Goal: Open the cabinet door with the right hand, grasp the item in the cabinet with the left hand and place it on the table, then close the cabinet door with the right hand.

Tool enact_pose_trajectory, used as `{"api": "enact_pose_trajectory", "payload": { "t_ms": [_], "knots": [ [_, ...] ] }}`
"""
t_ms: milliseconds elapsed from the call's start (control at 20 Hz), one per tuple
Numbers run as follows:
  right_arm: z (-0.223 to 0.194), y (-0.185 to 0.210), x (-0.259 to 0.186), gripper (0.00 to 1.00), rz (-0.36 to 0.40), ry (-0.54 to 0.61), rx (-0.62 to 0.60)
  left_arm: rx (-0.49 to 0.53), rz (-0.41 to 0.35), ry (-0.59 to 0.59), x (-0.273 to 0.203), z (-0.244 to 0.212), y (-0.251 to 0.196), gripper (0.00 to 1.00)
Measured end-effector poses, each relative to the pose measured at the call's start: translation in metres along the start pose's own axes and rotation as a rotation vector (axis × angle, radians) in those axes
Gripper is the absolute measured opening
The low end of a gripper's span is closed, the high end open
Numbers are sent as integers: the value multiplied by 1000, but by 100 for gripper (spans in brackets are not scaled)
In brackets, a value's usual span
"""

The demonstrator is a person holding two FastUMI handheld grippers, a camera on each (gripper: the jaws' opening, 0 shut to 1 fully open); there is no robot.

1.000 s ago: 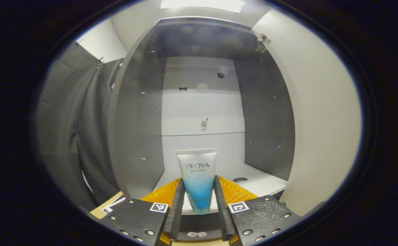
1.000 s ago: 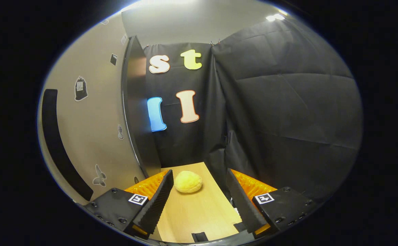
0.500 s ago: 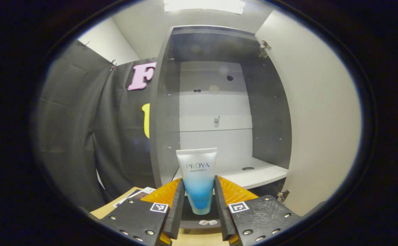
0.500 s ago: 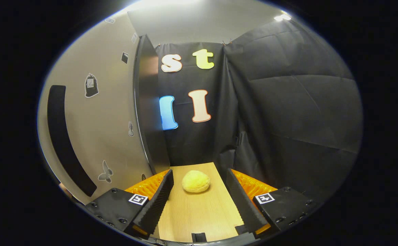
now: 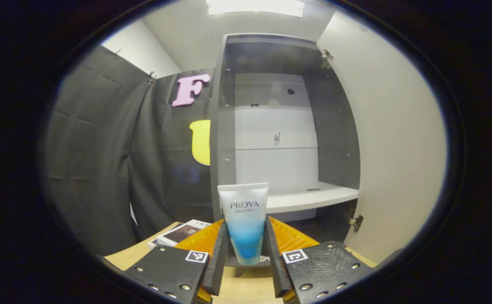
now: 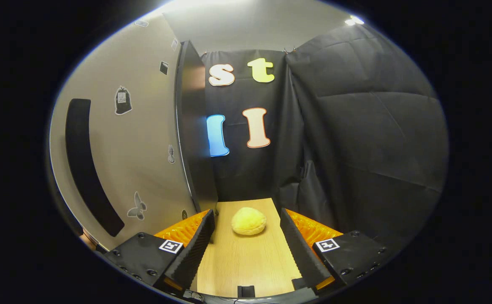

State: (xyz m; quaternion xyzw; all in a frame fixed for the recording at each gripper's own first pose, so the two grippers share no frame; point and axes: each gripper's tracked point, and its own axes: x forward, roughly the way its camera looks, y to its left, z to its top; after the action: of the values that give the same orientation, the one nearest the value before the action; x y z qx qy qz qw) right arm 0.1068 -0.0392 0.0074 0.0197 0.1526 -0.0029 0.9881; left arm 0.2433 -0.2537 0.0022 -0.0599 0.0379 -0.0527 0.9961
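Observation:
In the left gripper view my left gripper (image 5: 244,253) is shut on a white-and-blue tube (image 5: 244,221), which stands upright between the fingers. Behind it the cabinet (image 5: 286,126) stands with its door (image 5: 393,139) swung wide to the right, and its white shelf (image 5: 309,198) is bare. In the right gripper view my right gripper (image 6: 247,242) is open above the wooden table (image 6: 246,266). The outer face of the cabinet door (image 6: 136,139) with its long dark handle (image 6: 86,164) is at the left of that view.
A yellow round bun-like object (image 6: 248,221) lies on the table ahead of the right gripper. A magazine (image 5: 178,233) lies on the table (image 5: 132,255) left of the cabinet. Black cloth walls close in the sides.
The left gripper has drawn back out of the cabinet with the tube, so the cabinet looks farther away and the table shows below. The right gripper view has shifted slightly.

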Motion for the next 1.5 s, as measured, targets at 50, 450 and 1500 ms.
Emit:
{"api": "enact_pose_trajectory", "payload": {
  "t_ms": [50, 450, 1500],
  "knots": [
    [0, 0, 0, 98, 0, 0, -5, -4, 1, 6, -1, -1, -1, 49],
    [-5, 8, 3, 98, 10, 18, -24, -2, -2, 72, -16, -19, 1, 50],
    [-26, 21, 9, 98, 18, 97, -50, 3, 38, 284, -66, -81, 8, 49]
  ]
}}
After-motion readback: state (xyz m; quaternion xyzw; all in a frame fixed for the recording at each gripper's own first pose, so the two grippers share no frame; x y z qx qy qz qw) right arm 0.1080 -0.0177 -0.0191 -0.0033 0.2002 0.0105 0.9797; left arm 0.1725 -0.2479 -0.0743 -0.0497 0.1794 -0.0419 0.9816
